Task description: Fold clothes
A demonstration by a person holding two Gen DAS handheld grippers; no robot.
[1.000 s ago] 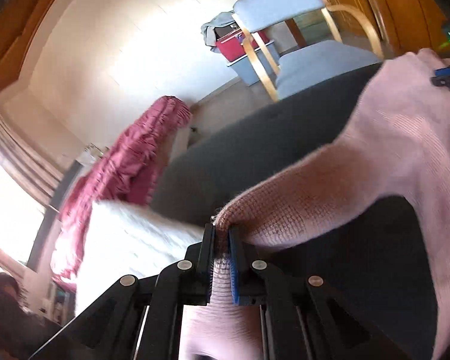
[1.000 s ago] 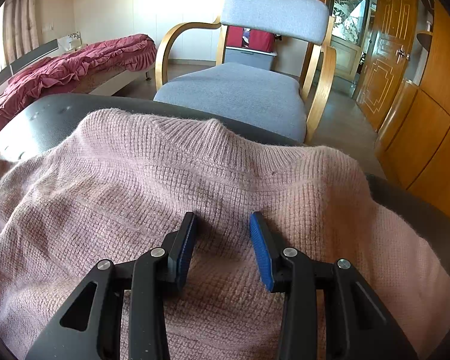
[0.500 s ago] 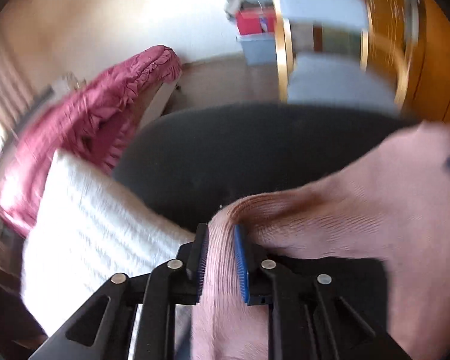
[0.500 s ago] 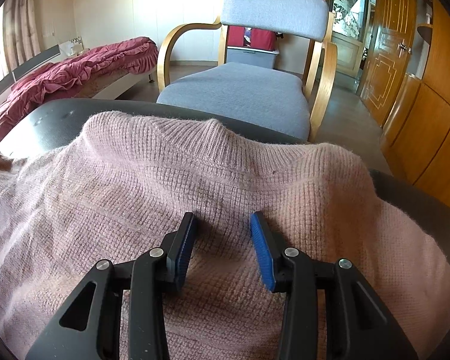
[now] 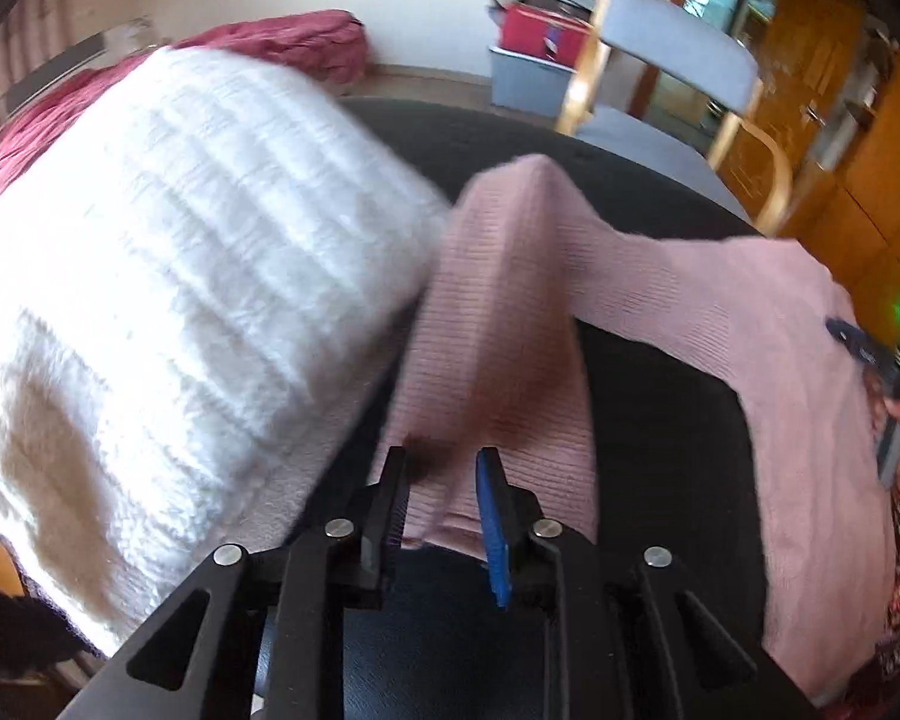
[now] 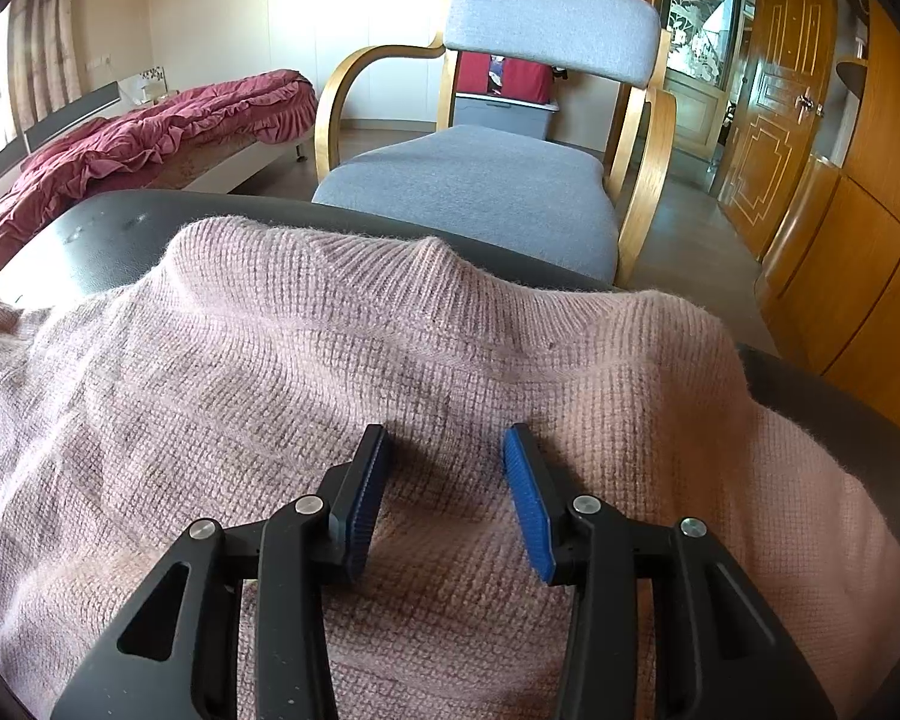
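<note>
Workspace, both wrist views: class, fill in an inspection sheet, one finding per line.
Surface: dark table.
Job's things: pink sweater spread flat, its sleeve lying between the left jaws.
Clutter: white knit beside the sleeve.
Grippers: left gripper has just been opening, pads off the sleeve; right gripper open over the sweater.
Cables: nothing seen.
Surroundings: grey armchair, red bedding, wooden doors.
</note>
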